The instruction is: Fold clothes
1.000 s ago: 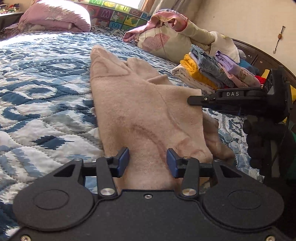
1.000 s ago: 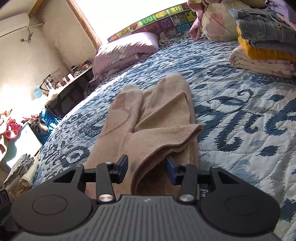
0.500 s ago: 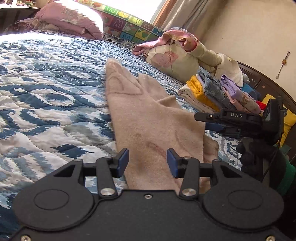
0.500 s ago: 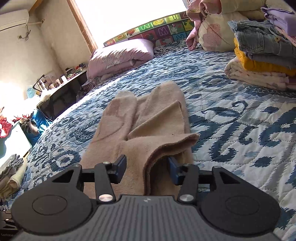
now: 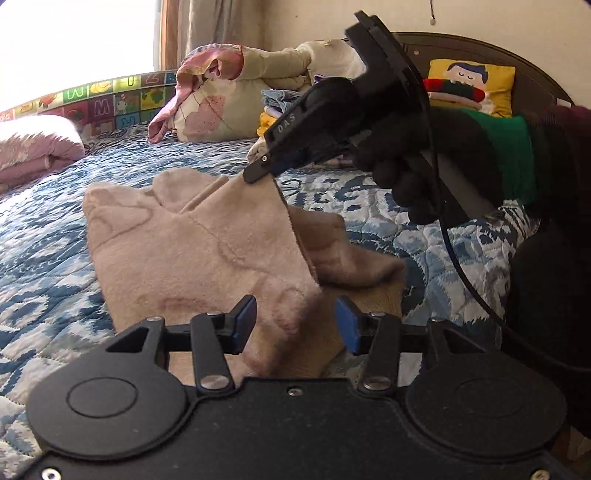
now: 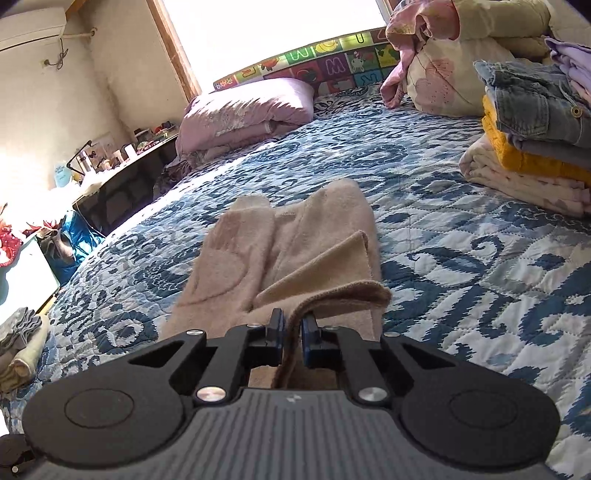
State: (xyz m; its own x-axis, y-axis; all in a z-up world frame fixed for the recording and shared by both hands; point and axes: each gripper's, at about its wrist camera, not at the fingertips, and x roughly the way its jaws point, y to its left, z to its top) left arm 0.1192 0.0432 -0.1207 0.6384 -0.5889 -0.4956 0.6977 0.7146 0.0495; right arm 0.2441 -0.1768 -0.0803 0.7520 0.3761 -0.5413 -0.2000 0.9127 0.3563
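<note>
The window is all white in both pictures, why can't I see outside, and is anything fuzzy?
Left wrist view: sunlight blows the window out to plain white, and the right claw nipping the beige garment looks slightly smeared. Right wrist view: the window is white too, glare washes out the cluttered table, and the quilt bends near the edges.

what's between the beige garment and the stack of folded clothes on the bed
In the right wrist view, only bare blue patterned quilt lies between the beige garment and the stack of folded clothes.

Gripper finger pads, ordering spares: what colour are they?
Blue pads, clearest in the left wrist view.
</note>
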